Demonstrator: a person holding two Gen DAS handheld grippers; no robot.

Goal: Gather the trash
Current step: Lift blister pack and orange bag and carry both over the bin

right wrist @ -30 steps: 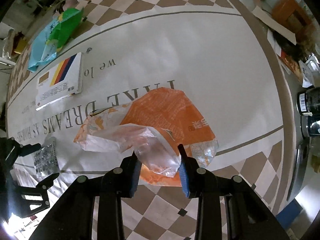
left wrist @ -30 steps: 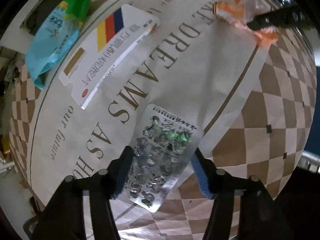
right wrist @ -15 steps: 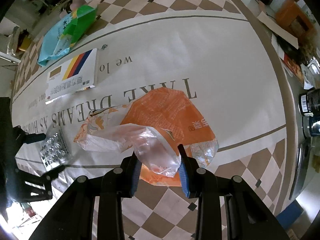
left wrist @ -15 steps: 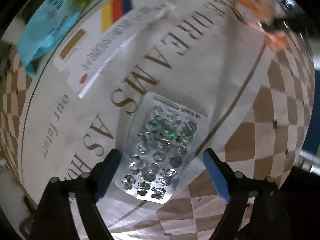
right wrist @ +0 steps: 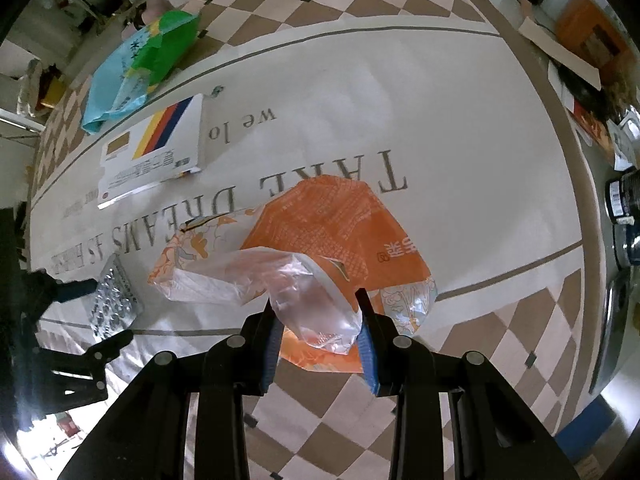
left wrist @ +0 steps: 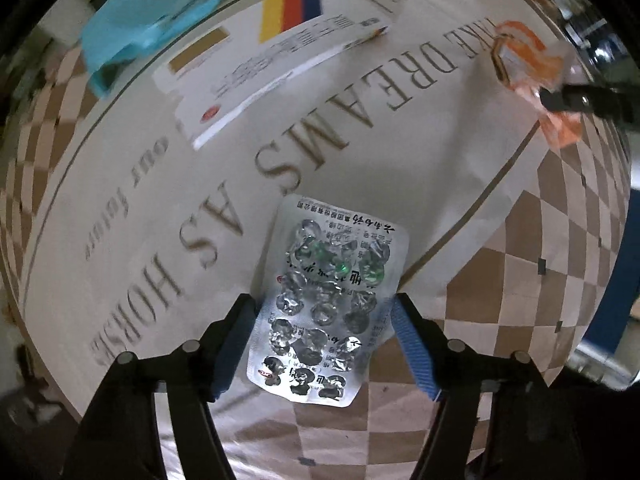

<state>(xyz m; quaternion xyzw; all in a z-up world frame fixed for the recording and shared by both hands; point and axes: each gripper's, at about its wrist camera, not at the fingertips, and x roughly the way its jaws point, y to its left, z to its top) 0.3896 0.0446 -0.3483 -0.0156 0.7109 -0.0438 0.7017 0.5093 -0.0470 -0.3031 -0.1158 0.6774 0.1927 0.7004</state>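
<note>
A silver empty blister pack lies flat on the tablecloth between the fingers of my left gripper, which is open around its near half. It also shows in the right wrist view. My right gripper is shut on an orange and clear plastic wrapper, seen far right in the left wrist view. A white medicine box with coloured stripes lies farther back, also seen in the right wrist view. A blue and green bag lies beyond it.
The table has a white cloth with brown lettering and a checkered border. Boxes, papers and dark jars crowd the right edge. The table's near edge runs just under both grippers.
My left gripper opened wide around the blister pack half a second ago and has since narrowed toward its sides. The right gripper has kept its hold on the wrapper and shifted slightly.
</note>
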